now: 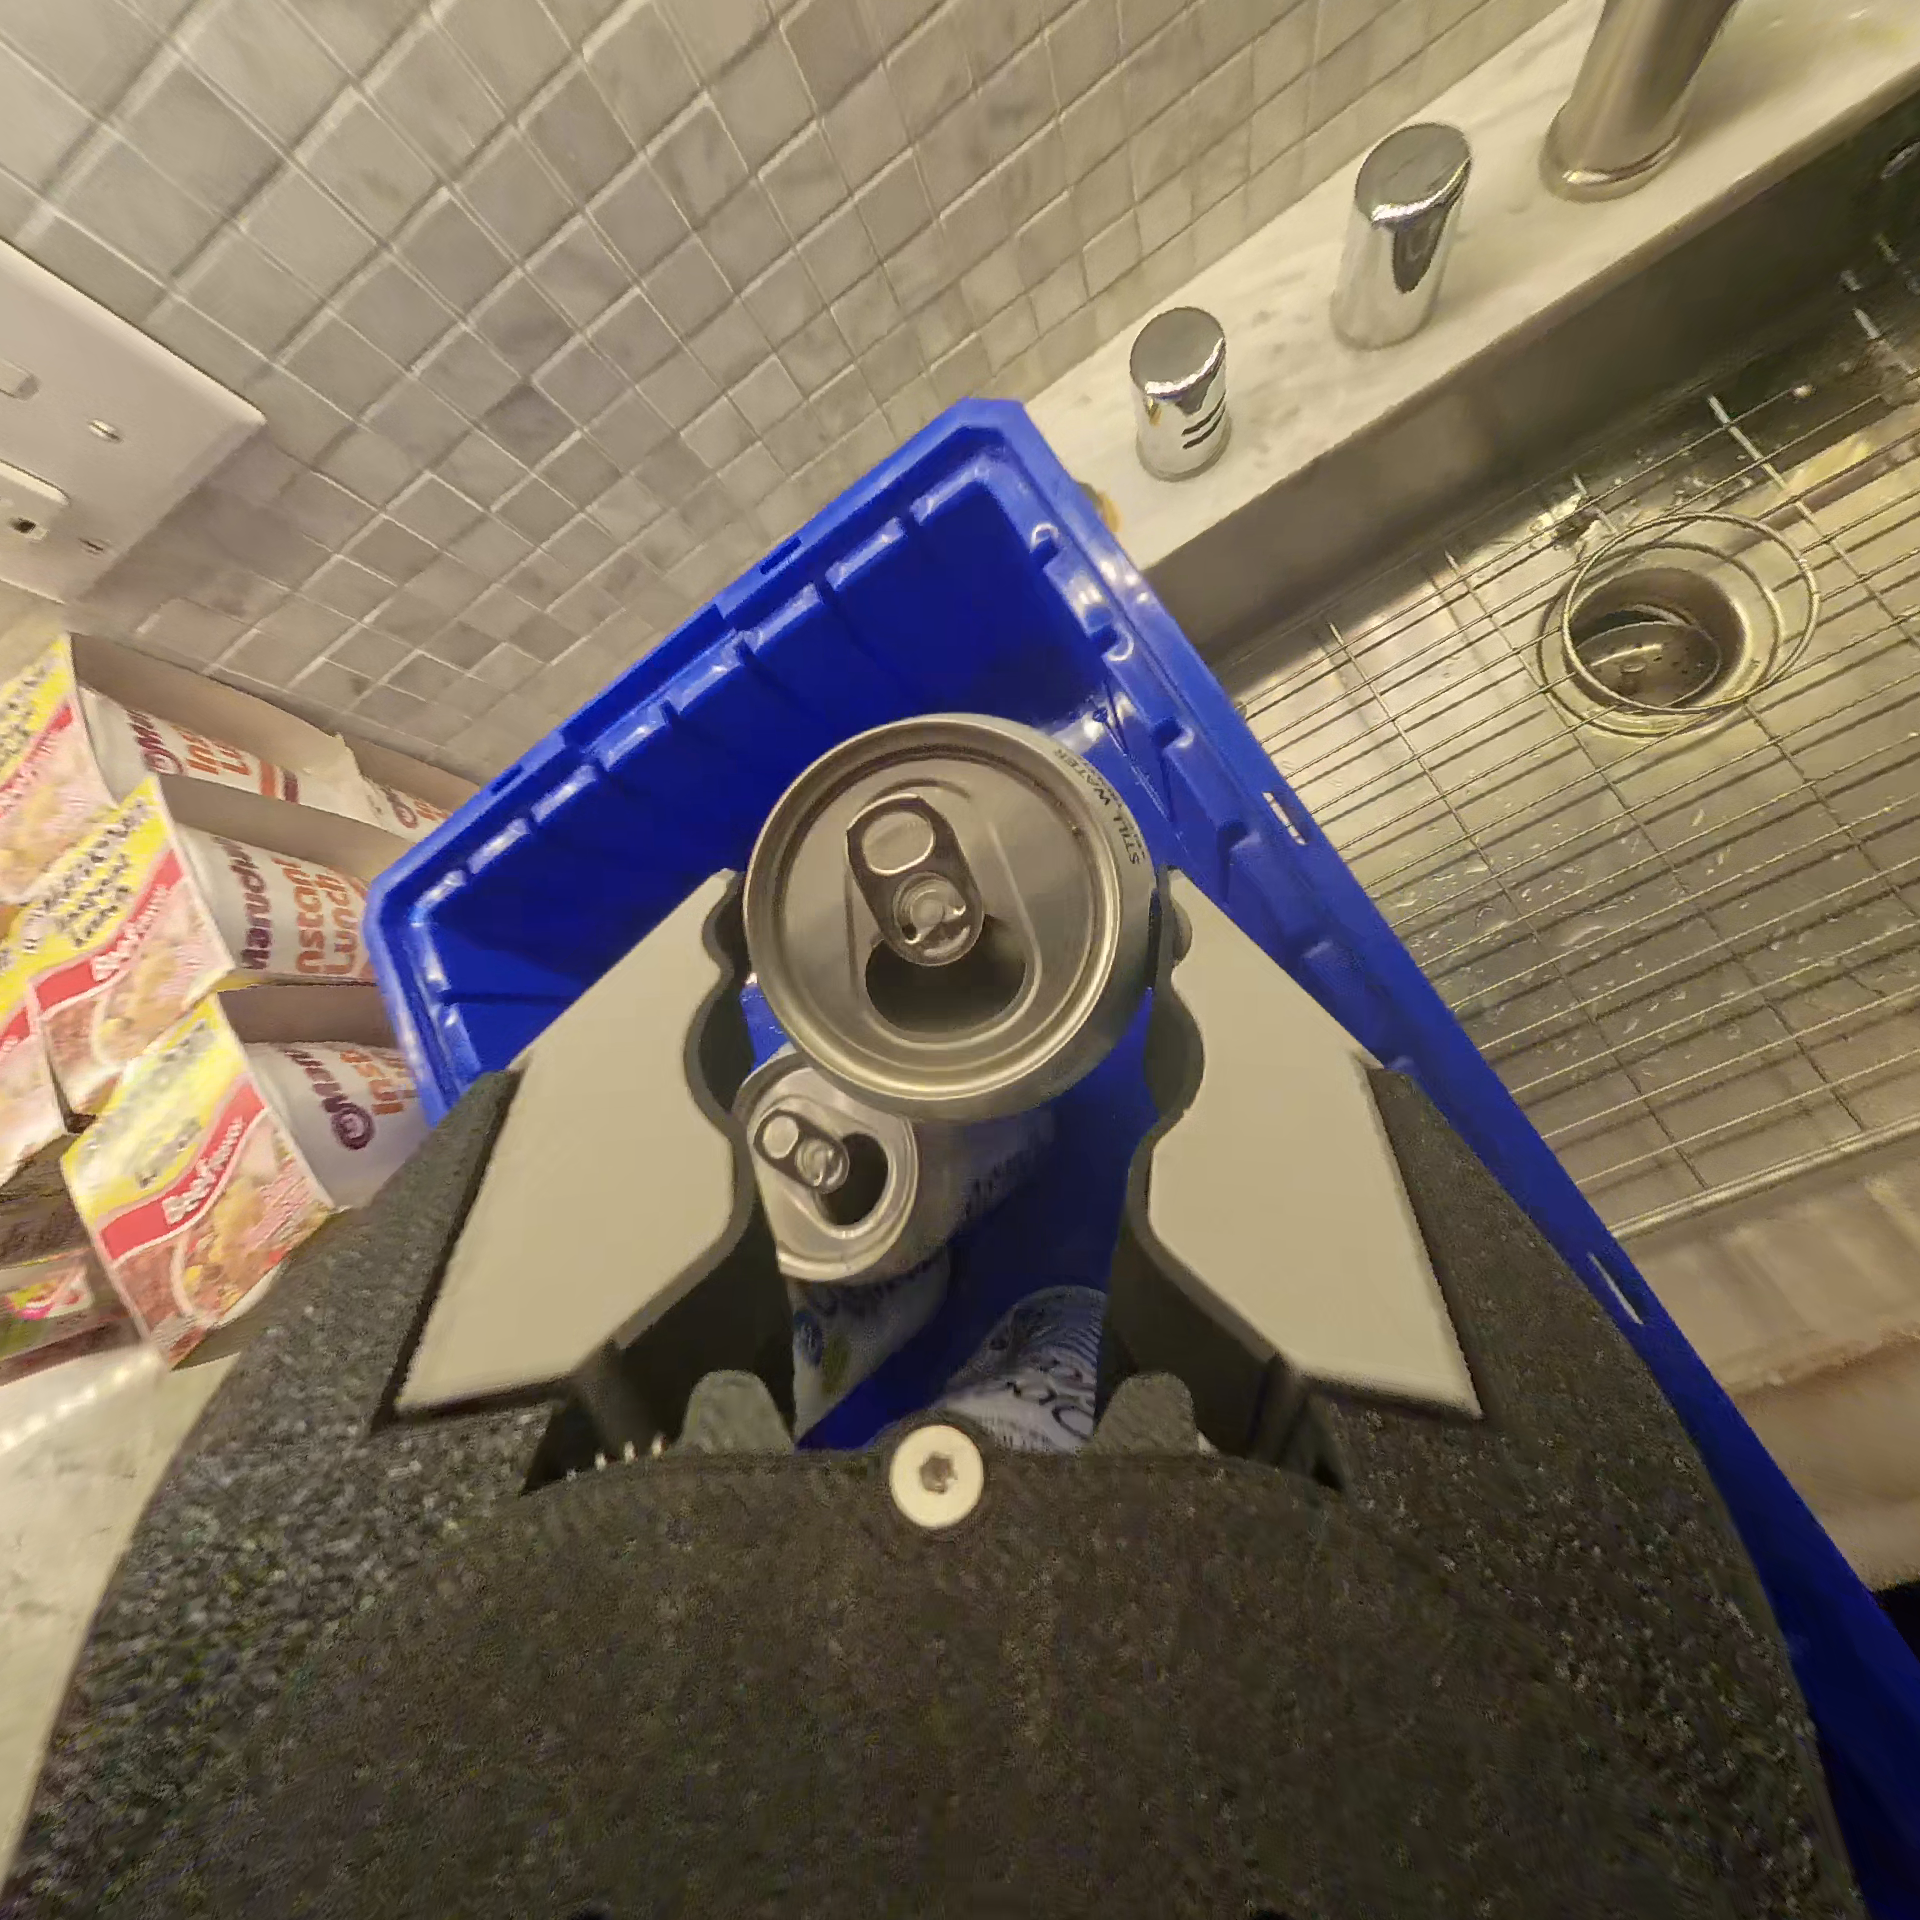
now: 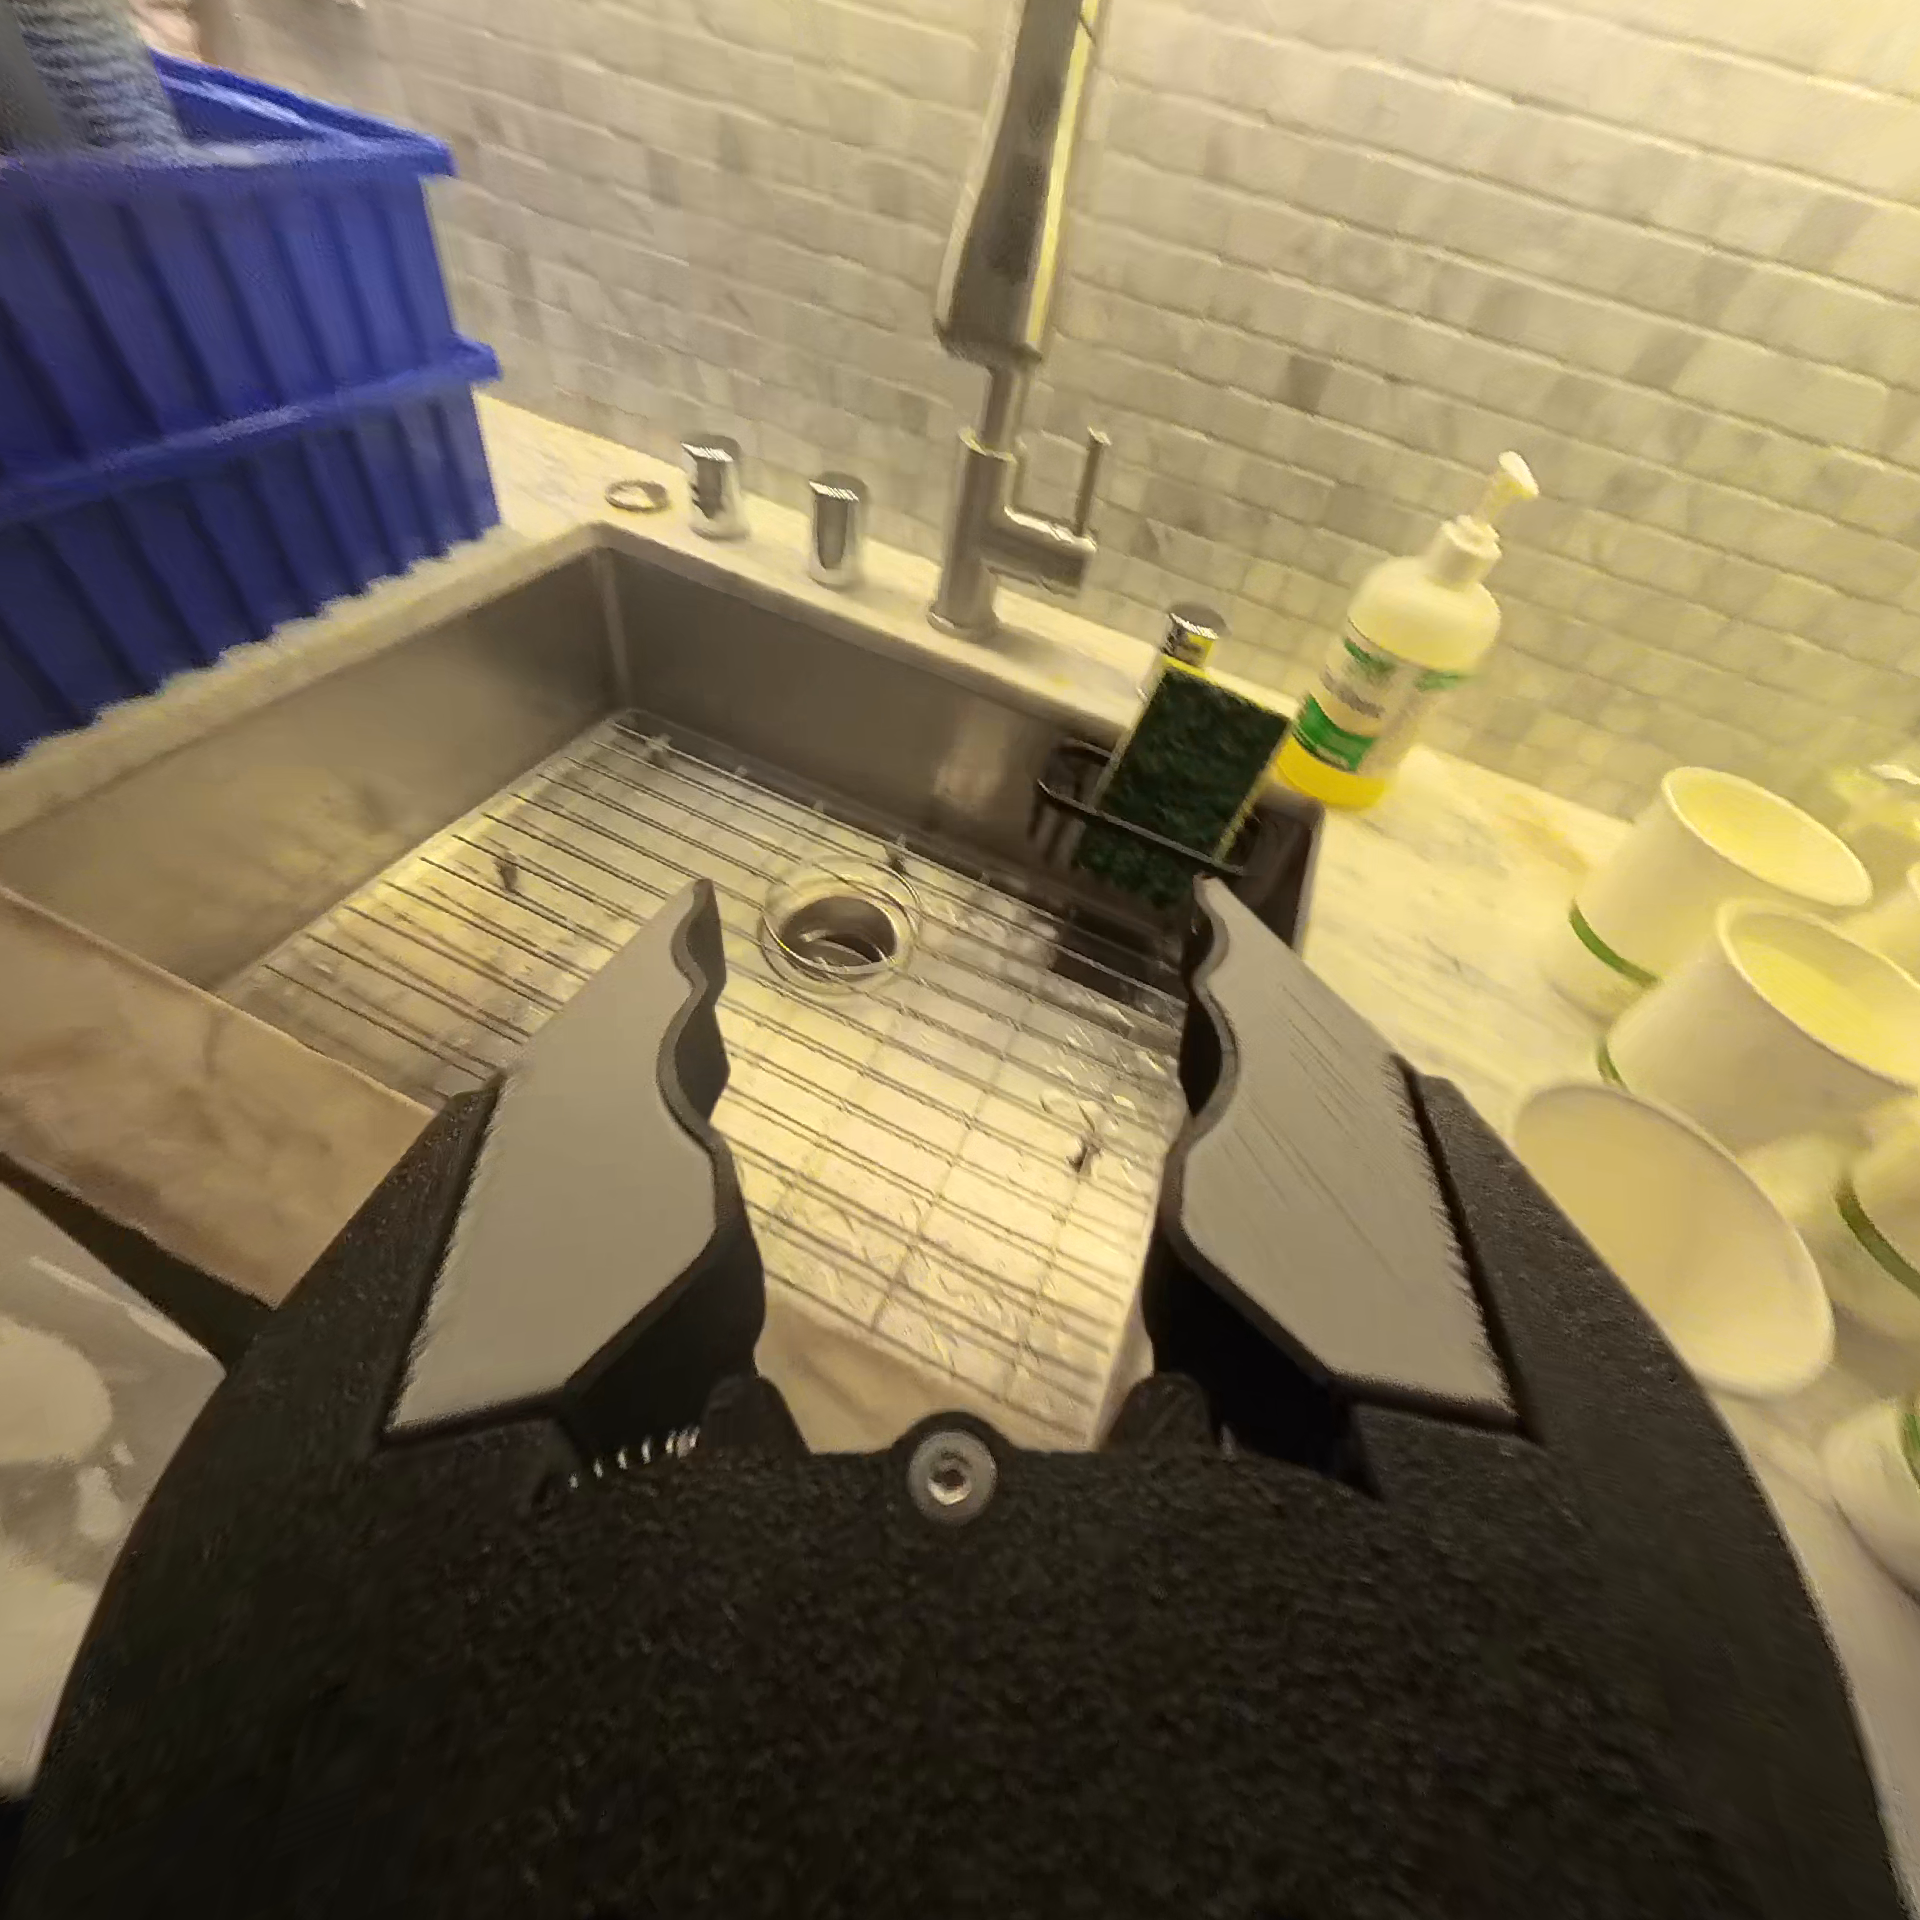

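My left gripper is shut on an opened silver drink can, held by its sides with the top facing the camera, above a blue plastic bin. Another opened can lies in the bin below, with more cans partly hidden under the fingers. My right gripper is open and empty above a steel sink with a wire grid and drain. The blue bin also shows in the right wrist view at the upper left.
Instant noodle cups in a cardboard tray stand left of the bin. The sink and faucet base are to the right. In the right wrist view: faucet, soap bottle, green sponge in a holder, white paper cups. The left gripper's tips are roughly 55 centimeters from the right gripper's.
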